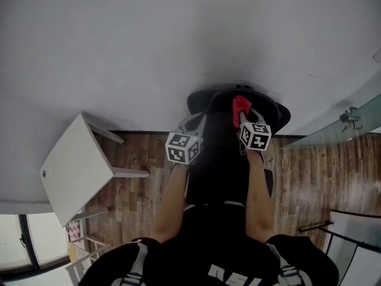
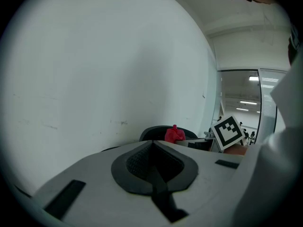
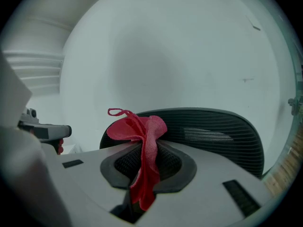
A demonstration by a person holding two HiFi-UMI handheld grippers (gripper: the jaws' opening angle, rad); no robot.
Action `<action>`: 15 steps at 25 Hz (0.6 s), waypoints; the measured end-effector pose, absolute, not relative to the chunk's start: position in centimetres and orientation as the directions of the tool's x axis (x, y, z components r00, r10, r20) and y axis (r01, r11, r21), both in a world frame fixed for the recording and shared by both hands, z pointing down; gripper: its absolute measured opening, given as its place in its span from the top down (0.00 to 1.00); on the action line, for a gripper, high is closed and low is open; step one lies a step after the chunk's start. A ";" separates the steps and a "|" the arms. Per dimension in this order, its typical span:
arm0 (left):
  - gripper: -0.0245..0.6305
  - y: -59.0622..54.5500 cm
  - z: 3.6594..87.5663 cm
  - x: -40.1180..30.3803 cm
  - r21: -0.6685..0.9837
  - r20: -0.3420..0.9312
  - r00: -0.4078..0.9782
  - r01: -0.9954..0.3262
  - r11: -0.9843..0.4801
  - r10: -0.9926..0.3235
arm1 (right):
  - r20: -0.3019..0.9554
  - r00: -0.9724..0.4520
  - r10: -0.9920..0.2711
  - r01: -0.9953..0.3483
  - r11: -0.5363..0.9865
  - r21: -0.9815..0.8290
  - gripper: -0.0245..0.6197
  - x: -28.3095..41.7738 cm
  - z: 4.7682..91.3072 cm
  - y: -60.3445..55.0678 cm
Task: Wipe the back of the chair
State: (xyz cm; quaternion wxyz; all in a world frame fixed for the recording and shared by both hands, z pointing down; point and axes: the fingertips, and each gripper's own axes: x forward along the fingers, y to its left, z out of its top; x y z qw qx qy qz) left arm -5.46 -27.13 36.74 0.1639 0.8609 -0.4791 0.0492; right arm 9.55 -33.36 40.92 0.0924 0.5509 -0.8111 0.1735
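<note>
A black office chair (image 1: 221,109) stands against the white wall, and its ribbed mesh back (image 3: 215,132) fills the right gripper view. My right gripper (image 3: 144,148) is shut on a red cloth (image 3: 141,135), which bunches above the jaws and hangs down between them. In the head view the cloth (image 1: 240,106) sits at the top of the chair back, held by the right gripper (image 1: 244,119). My left gripper (image 2: 152,148) is shut with nothing in it, just left of the chair (image 2: 158,131). From there the cloth (image 2: 174,135) shows further off.
A white square table (image 1: 74,168) stands tilted in view at the left, on a wooden floor (image 1: 137,189). A glass partition with a metal fitting (image 1: 350,119) is at the right. The white wall (image 1: 178,40) is right behind the chair.
</note>
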 end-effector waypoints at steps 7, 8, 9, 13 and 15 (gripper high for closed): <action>0.93 -27.5 36.3 -3.1 0.235 0.233 0.567 -0.821 -0.520 -0.790 | 0.347 -0.316 -0.883 -0.947 0.271 -0.172 0.83 13.0 40.9 -33.2; 0.93 -27.5 36.3 -2.8 0.236 0.233 0.572 -0.818 -0.525 -0.787 | 0.349 -0.307 -0.886 -0.950 0.262 -0.171 0.83 13.5 40.9 -33.1; 0.93 -27.6 36.3 -2.4 0.236 0.232 0.577 -0.815 -0.530 -0.783 | 0.350 -0.298 -0.888 -0.953 0.252 -0.169 0.83 14.1 40.9 -33.1; 0.93 -27.8 36.1 -1.0 0.234 0.230 0.596 -0.801 -0.550 -0.769 | 0.351 -0.263 -0.899 -0.962 0.216 -0.167 0.83 16.1 40.7 -32.9; 0.93 -27.9 36.0 -0.3 0.233 0.230 0.607 -0.794 -0.562 -0.761 | 0.352 -0.248 -0.903 -0.966 0.200 -0.166 0.83 17.1 40.6 -32.7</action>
